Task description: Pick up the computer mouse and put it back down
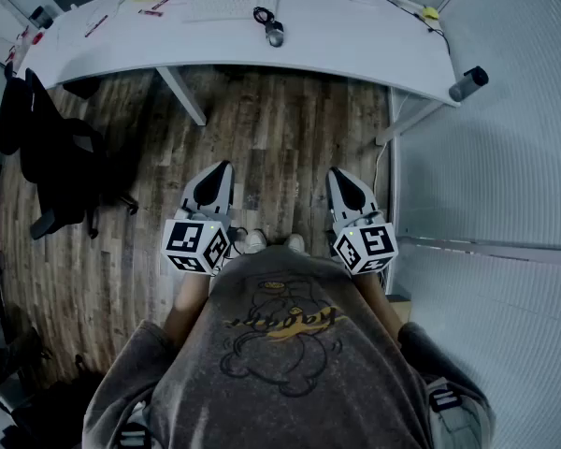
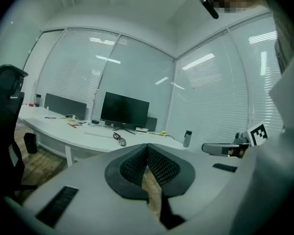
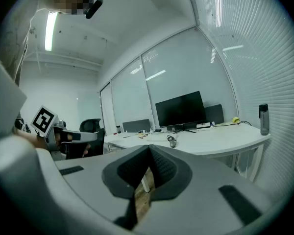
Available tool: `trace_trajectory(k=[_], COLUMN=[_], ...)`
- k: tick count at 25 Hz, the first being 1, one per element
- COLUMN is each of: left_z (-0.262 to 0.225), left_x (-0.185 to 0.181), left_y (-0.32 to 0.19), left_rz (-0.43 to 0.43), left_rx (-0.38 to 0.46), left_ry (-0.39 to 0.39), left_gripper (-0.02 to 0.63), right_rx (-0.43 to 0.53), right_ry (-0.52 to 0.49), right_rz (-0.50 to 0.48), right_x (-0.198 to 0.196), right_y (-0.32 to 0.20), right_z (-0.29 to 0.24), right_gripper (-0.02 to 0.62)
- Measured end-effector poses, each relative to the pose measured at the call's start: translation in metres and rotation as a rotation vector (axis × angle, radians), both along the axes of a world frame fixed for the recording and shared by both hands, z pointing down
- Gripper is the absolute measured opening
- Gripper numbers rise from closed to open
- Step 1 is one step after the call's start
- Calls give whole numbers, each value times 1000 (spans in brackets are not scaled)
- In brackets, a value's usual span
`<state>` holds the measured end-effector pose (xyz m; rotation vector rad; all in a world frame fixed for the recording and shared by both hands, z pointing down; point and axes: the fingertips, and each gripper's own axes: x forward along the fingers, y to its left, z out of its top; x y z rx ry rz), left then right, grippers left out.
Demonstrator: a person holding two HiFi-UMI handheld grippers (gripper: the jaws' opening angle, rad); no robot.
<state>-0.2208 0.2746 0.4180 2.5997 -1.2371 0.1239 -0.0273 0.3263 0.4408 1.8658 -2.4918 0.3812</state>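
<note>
The left gripper (image 1: 224, 168) and right gripper (image 1: 339, 176) are both pressed together and empty, held low by the person's body, while the computer mouse (image 1: 275, 35) lies well apart on the white desk (image 1: 355, 45), just beside a coiled dark cable (image 1: 262, 14). The approach should, I judge, bring 1 gripper over the desk and spread its jaws before straddling the mouse's sides. No writing is legible: the 2 marker cubes (image 1: 195, 244) show only black-and-white squares, and the yellow print on the shirt (image 1: 285, 321) is blurred.

I see a curved white table (image 1: 355, 45) across the top of the frame, a black office chair (image 1: 47, 157) at left on the brown wooden plank floor (image 1: 280, 129), and a grey bottle (image 1: 468, 82) at the table's right end.
</note>
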Motion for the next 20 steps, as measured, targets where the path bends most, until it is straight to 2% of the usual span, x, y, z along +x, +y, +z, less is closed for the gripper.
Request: trace_trajectory(k=[11,20], left_z=[1,13], left_x=[16,52], left_y=[0,2], left_rz=[-30,-56], left_rx=[16,28], left_ry=[-22,-17], left_gripper=[15,15], right_rx=[2,4], right_ry=[-12,11], right_rz=[15,10], right_x=[32,75], right_y=[0,9], right_z=[2,17], right_gripper=[8,8])
